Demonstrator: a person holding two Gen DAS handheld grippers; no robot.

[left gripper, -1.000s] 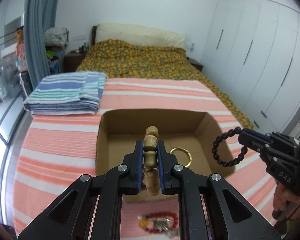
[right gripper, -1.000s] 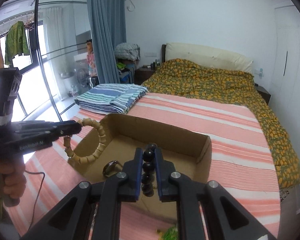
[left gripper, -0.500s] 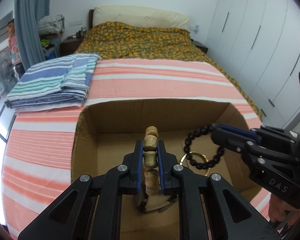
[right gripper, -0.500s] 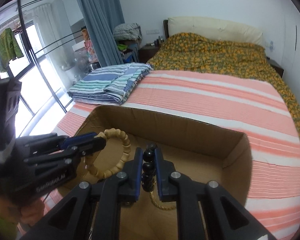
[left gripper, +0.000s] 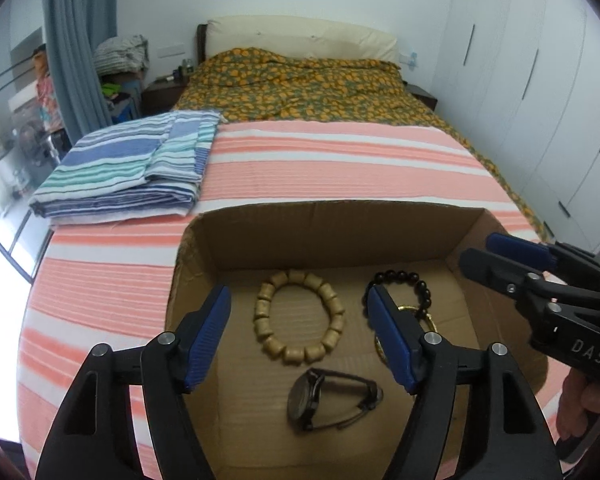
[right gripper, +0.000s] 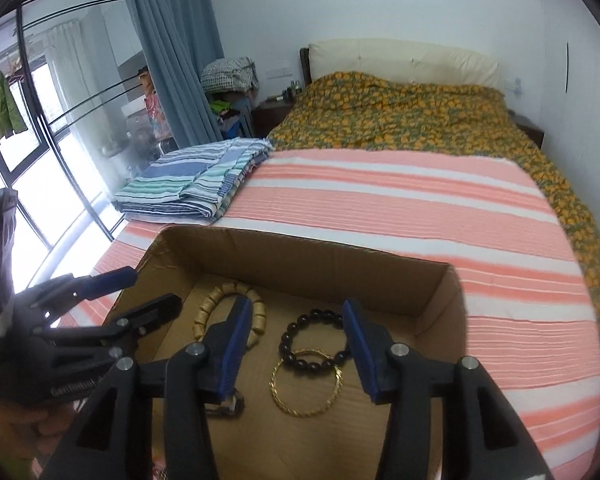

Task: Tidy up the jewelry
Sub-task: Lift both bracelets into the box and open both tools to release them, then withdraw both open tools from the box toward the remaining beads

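Observation:
An open cardboard box (left gripper: 328, 232) (right gripper: 300, 256) stands on the striped bed cover. On its floor lie a tan wooden bead bracelet (left gripper: 298, 316) (right gripper: 212, 304), a black bead bracelet (left gripper: 404, 280) (right gripper: 312, 340), a gold bangle (right gripper: 306, 384) (left gripper: 430, 322) partly under the black one, and a dark wristwatch (left gripper: 328, 398). My left gripper (left gripper: 300, 332) is open and empty above the wooden bracelet. My right gripper (right gripper: 296, 344) is open and empty above the black bracelet; it also shows at the right of the left wrist view (left gripper: 496, 256).
A folded blue and green striped blanket (left gripper: 132, 164) (right gripper: 196, 176) lies on the bed's left side beyond the box. An orange patterned quilt (left gripper: 312, 84) covers the head of the bed. Wardrobes stand to the right, windows and a curtain to the left.
Both grippers opened and let go of their bracelets. The wooden and black bead bracelets now lie on the box floor. Both grippers also moved lower and closer over the box.

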